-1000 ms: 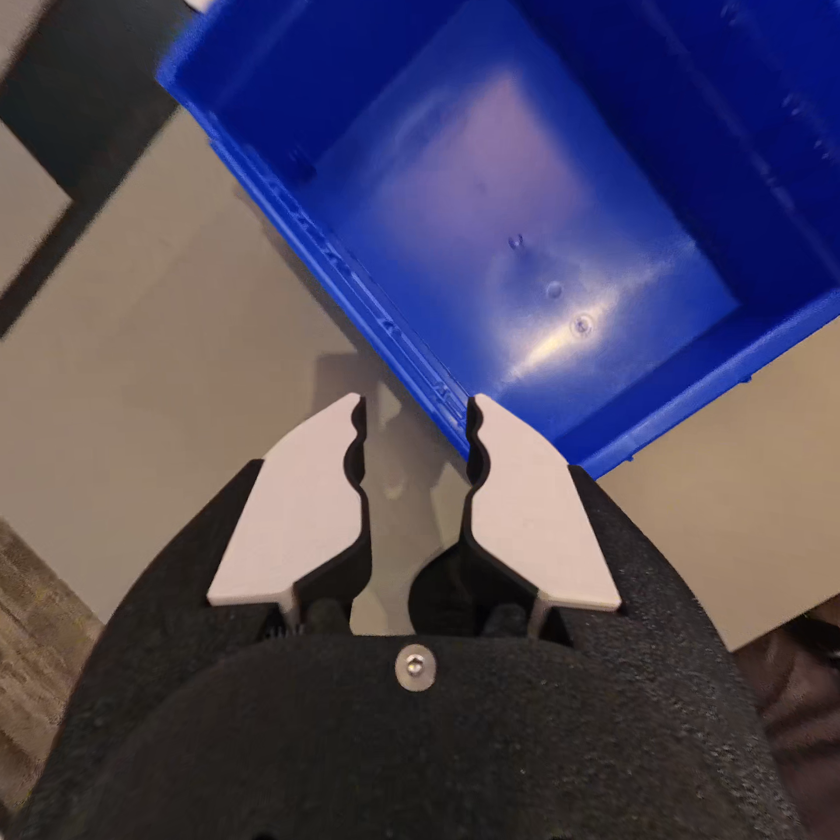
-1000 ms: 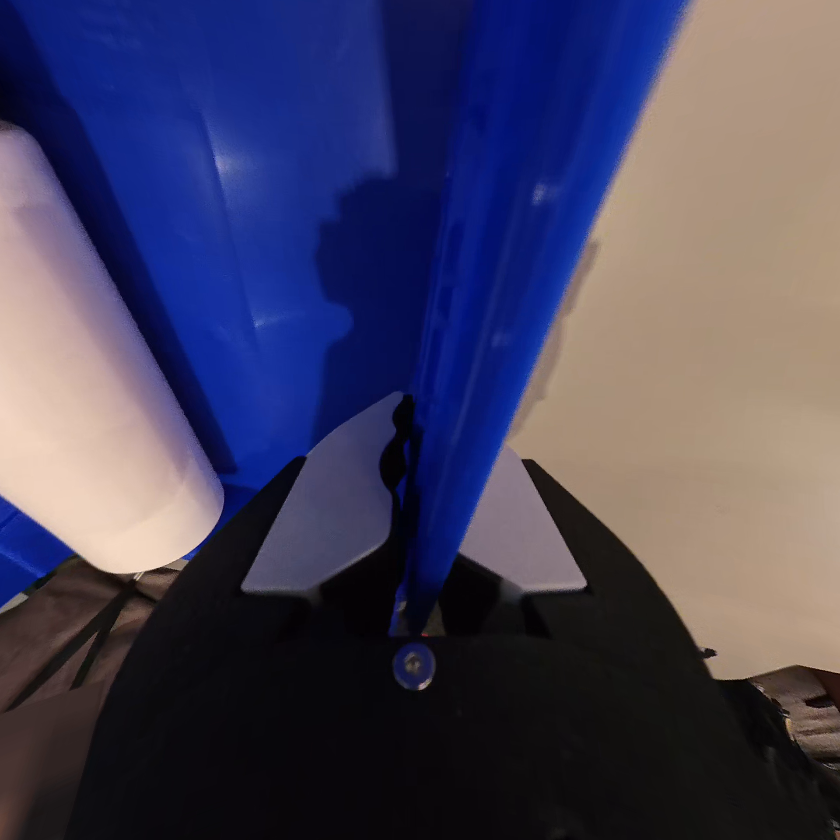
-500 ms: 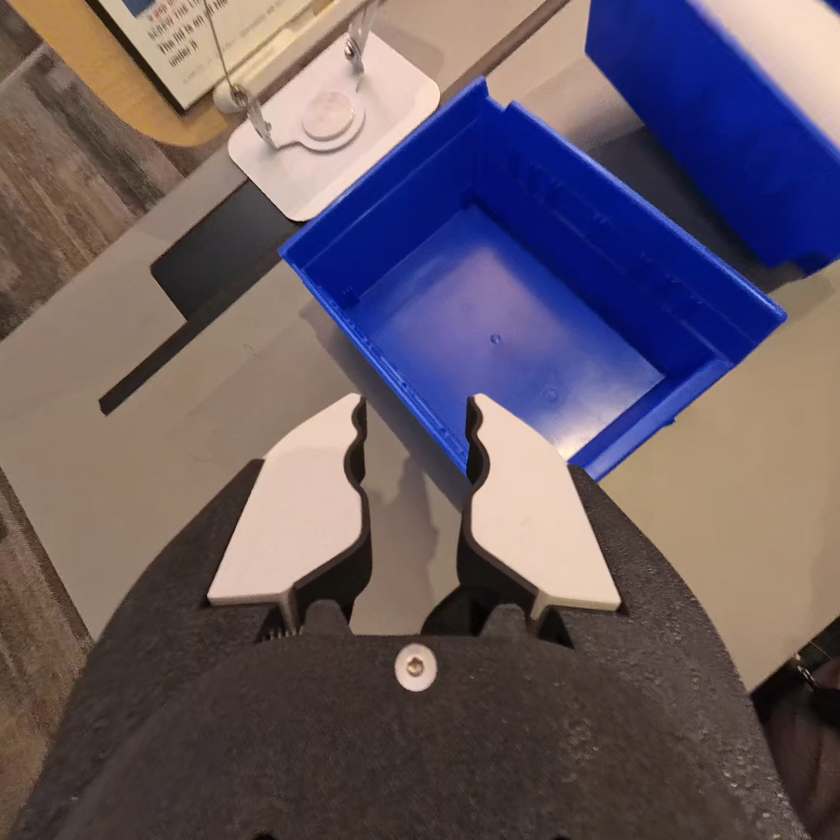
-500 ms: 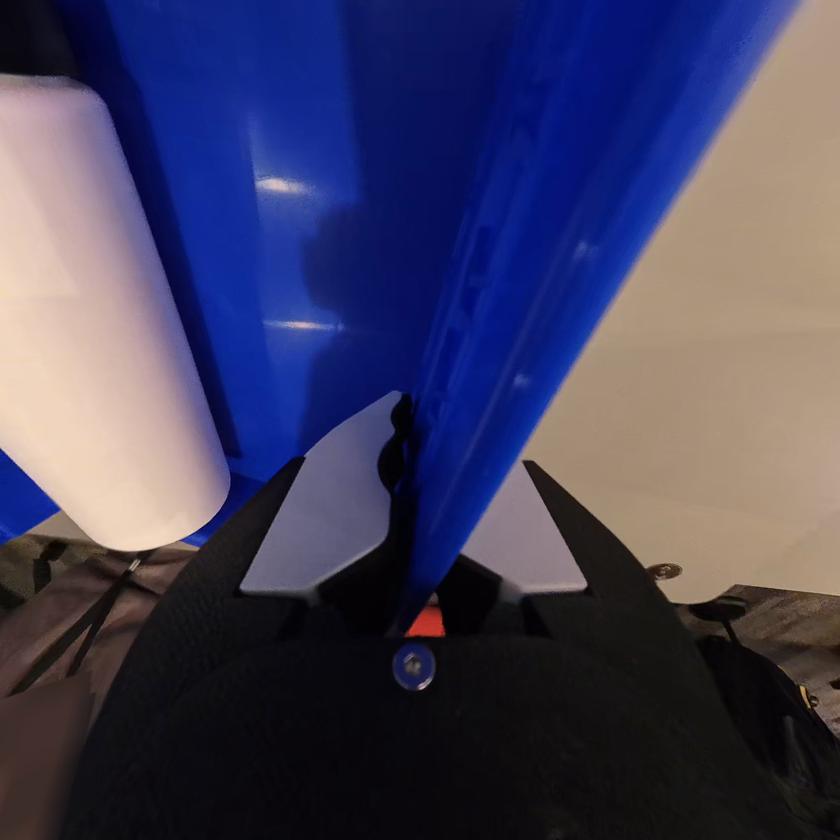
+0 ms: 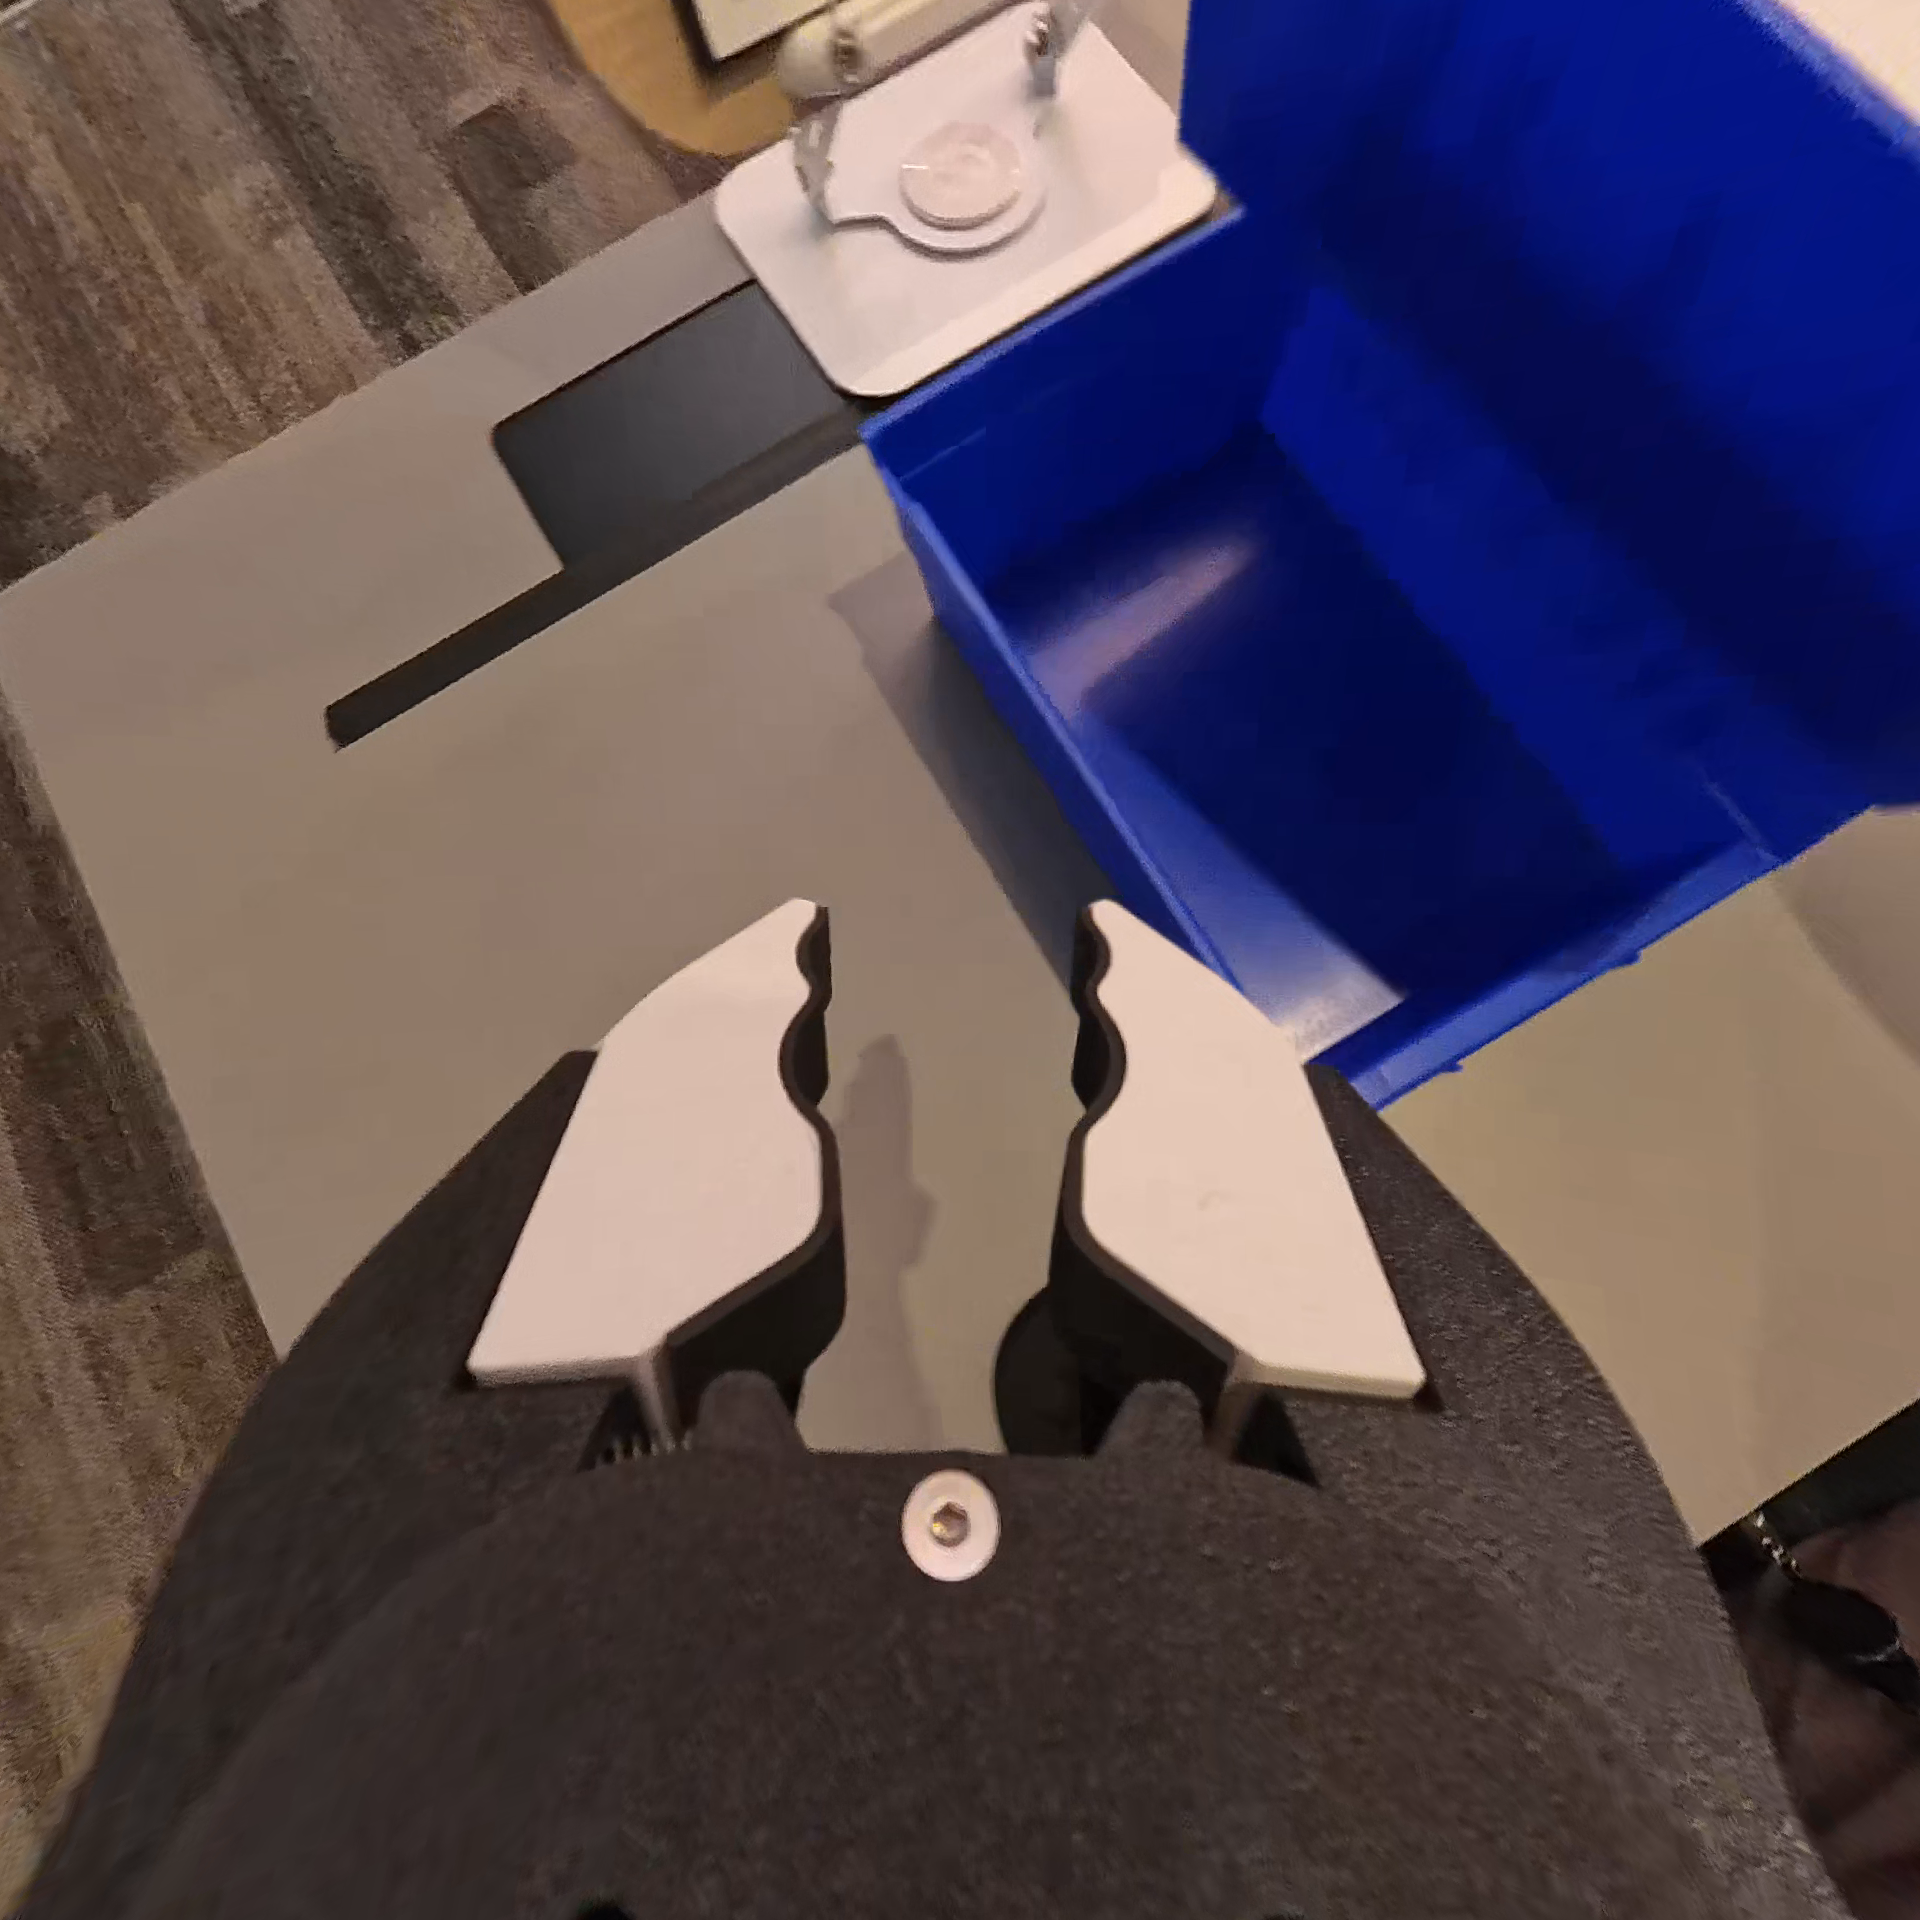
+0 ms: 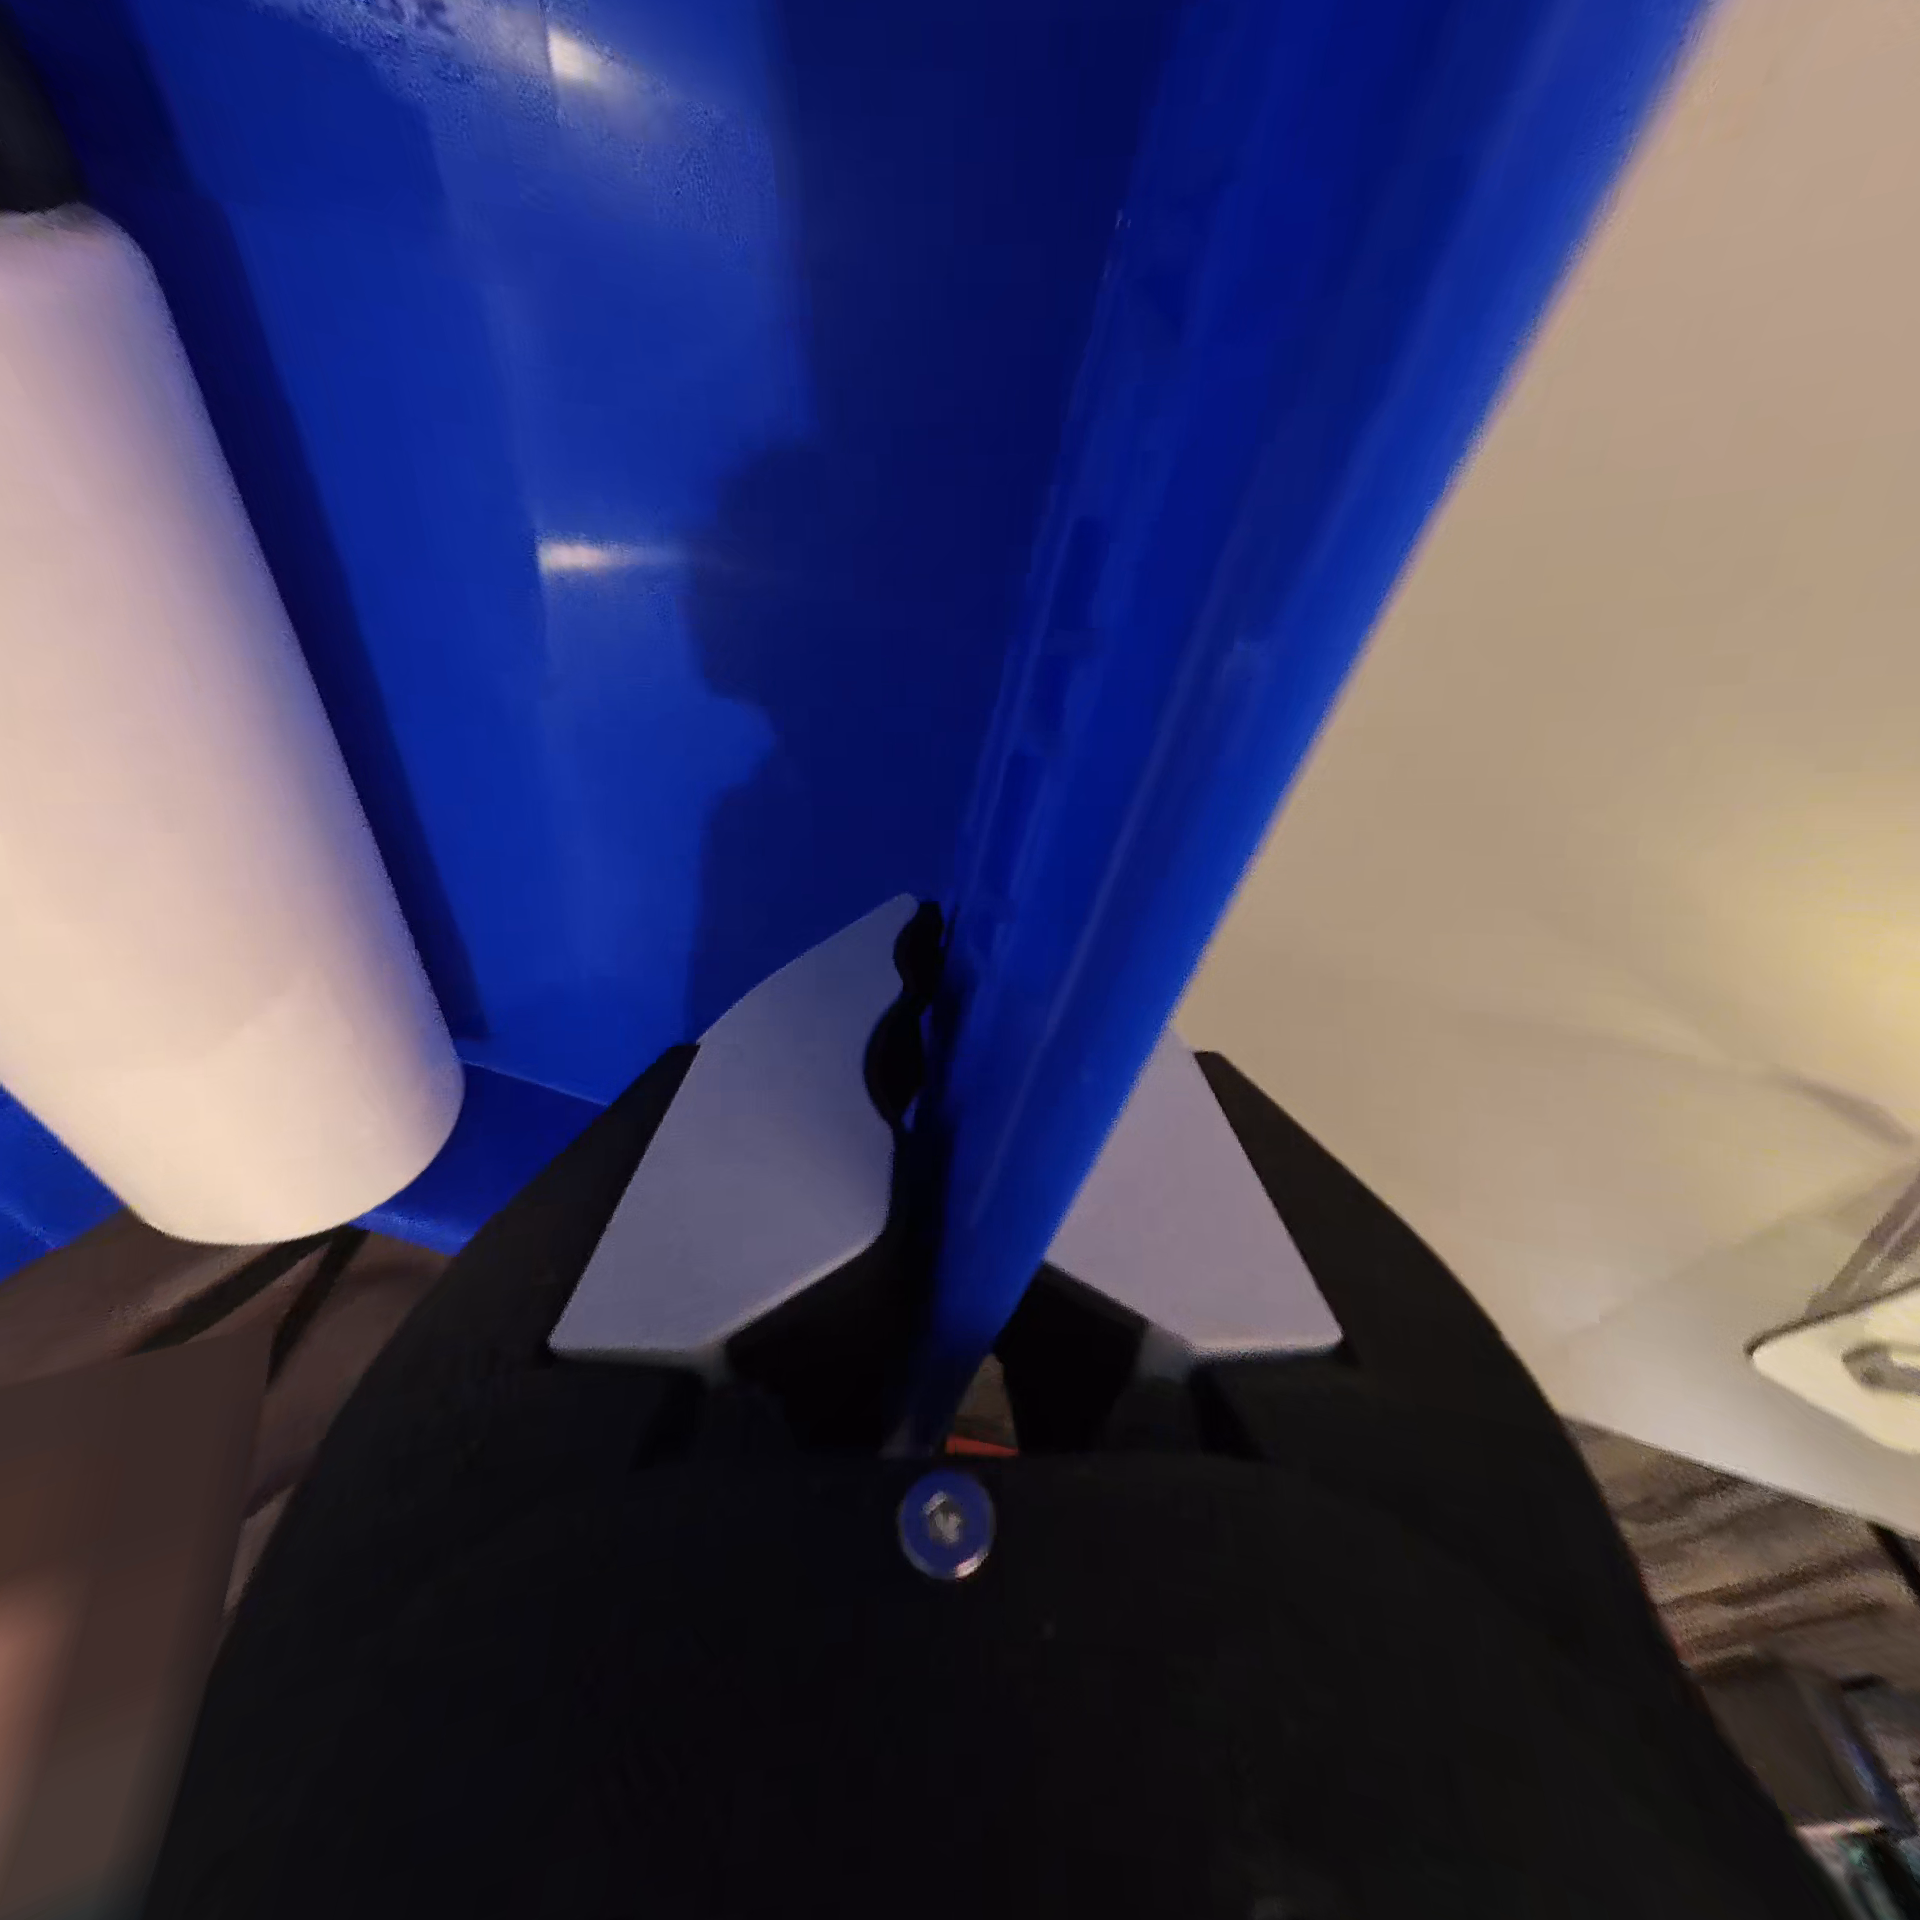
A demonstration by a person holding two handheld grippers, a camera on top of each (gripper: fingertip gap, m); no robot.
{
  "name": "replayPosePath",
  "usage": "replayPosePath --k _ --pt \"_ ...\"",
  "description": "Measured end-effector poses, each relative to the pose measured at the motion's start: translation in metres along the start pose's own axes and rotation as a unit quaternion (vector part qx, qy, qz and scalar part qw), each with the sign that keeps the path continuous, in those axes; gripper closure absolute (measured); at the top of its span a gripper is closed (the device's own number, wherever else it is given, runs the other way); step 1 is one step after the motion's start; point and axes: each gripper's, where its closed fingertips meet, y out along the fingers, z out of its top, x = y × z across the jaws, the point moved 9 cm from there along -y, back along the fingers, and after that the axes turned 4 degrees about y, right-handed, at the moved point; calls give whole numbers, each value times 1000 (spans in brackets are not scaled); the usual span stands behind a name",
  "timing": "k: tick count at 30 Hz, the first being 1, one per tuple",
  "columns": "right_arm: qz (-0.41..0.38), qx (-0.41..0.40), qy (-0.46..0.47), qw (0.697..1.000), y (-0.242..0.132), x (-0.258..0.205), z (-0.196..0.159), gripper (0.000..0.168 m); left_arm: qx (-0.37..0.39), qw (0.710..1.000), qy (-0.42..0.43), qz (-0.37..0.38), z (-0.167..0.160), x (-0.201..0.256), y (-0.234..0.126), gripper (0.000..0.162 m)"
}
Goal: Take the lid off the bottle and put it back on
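Note:
A white bottle (image 6: pixel 177 790) lies inside a blue bin (image 6: pixel 644 520); its lid end is out of sight. My right gripper (image 6: pixel 951 935) is shut on that bin's side wall (image 6: pixel 1143 644) and holds the bin tilted off the table. The same lifted bin shows at the upper right of the left wrist view (image 5: pixel 1558 239). My left gripper (image 5: pixel 951 925) is open and empty over the grey table (image 5: pixel 520 883), just left of a second, empty blue bin (image 5: pixel 1351 748).
A white stand base (image 5: pixel 966 239) with a round disc and metal clips sits behind the empty bin. A dark cut-out (image 5: pixel 644 447) runs across the table's far left. Carpet (image 5: pixel 156 312) lies beyond the table edge. The stand corner shows at the right wrist view's edge (image 6: pixel 1849 1361).
My left gripper has pulled back and up from the empty bin, so more table shows. The right gripper has carried the held bin with the bottle over the empty bin.

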Motion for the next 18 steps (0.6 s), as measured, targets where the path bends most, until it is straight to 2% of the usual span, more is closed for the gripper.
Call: replayPosePath --k 5,8,11,15,18 --pt "39 -12 -83 996 16 -94 53 162 -3 997 -62 39 -18 -33 -10 114" --pt "49 -25 -121 991 30 -148 82 162 28 993 -112 39 -27 -49 -23 114" --pt "49 -34 -154 986 44 -196 107 161 57 981 -169 73 -39 -63 -45 112" --pt "60 -50 -180 981 56 -249 133 161 115 969 -187 110 -46 -66 -73 112" --pt "62 -52 -190 978 57 -282 147 161 123 971 -175 111 -43 -59 -79 112"
